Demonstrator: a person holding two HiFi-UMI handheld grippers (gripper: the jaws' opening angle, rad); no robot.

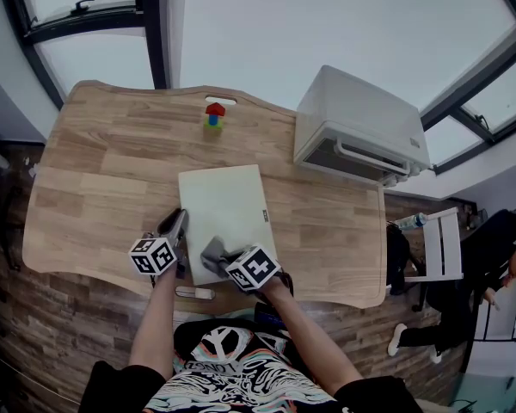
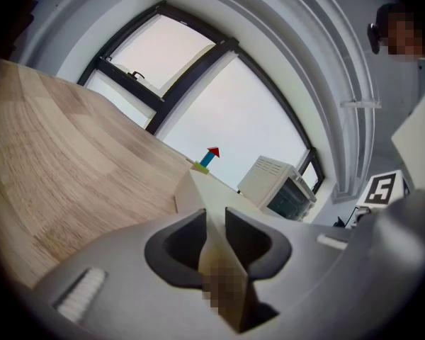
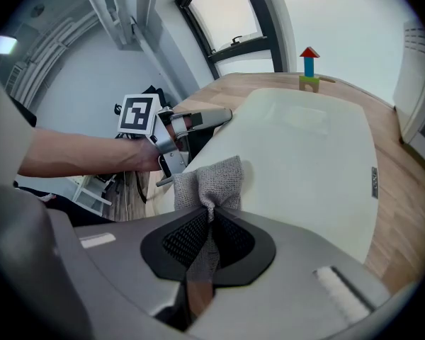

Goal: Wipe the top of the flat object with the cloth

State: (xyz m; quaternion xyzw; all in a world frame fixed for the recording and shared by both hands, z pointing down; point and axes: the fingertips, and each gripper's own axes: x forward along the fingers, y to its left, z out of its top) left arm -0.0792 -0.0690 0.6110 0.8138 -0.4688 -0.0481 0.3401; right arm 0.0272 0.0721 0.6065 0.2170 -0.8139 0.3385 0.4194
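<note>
Jaws both gripping: left gripper (image 2: 212,224) pinches edge of board (image 1: 228,203), right gripper (image 3: 211,224) clamps cloth (image 3: 214,178) on board; I'd press flat, overlap strokes.

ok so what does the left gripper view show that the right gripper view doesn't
Only the left gripper view: the left gripper clamped on the edge of the white board, and the dark front of the white box.

Only the right gripper view: the right gripper pinching the grey cloth on the board's top, and the left hand holding the other gripper.

Both: the board, the wooden table and the toy block tower.
</note>
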